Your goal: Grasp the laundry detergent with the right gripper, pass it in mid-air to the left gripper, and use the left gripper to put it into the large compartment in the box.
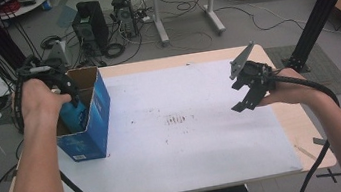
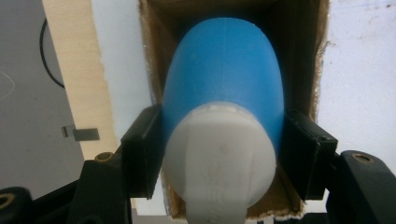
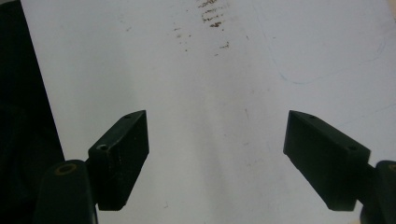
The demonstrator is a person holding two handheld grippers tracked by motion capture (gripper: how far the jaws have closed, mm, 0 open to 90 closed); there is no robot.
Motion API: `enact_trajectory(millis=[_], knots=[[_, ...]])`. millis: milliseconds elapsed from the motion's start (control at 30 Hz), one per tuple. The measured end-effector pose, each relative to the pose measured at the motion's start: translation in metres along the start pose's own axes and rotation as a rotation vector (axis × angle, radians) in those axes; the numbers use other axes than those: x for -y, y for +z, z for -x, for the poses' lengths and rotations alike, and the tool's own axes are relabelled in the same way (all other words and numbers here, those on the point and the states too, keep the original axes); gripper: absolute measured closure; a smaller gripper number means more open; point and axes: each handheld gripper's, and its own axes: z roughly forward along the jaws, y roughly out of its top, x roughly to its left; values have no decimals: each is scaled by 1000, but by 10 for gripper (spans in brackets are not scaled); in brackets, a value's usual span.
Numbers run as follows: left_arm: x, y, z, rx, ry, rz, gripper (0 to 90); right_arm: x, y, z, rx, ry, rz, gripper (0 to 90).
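1. Left tongs (image 2: 223, 154) w/ blue bottle (image 2: 224, 79): pads clamp the bottle just below its white cap (image 2: 219, 154), one pad per side. Bottle hangs base-first, so it can enter the carton upright.
2. Blue carton (image 1: 92, 118): stands open-topped at the counter's left edge, mid-depth. In the left gripper view the bottle's body sits inside the brown cardboard mouth (image 2: 154, 70), w/ little room to the walls. Judged step: lowering the bottle into the carton; release not yet due.
3. High view: left hand (image 1: 38, 100) sits over the carton opening, the bottle (image 1: 73, 115) partly within the walls. Gripping near the cap prob. keeps the tongs above the rim as the bottle descends.
4. Right tongs (image 3: 217, 154): spread wide, nothing between them, over the bare white counter (image 3: 224, 74). In the high view they hover at the right side (image 1: 249, 96), well apart from the carton, prob. parked clear of the work.
5. Risk (judgement): tight fit; a tilted bottle could catch the cardboard edge.
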Motion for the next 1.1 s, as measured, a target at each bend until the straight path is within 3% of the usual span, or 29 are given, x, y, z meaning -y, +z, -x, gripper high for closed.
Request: enact_trajectory(millis=[533, 1100], knots=[[-1, 30, 5, 12, 12, -31, 388, 0, 4, 1, -8, 6, 1, 220], [2, 31, 7, 9, 12, -31, 384, 1, 4, -2, -13, 4, 6, 222]])
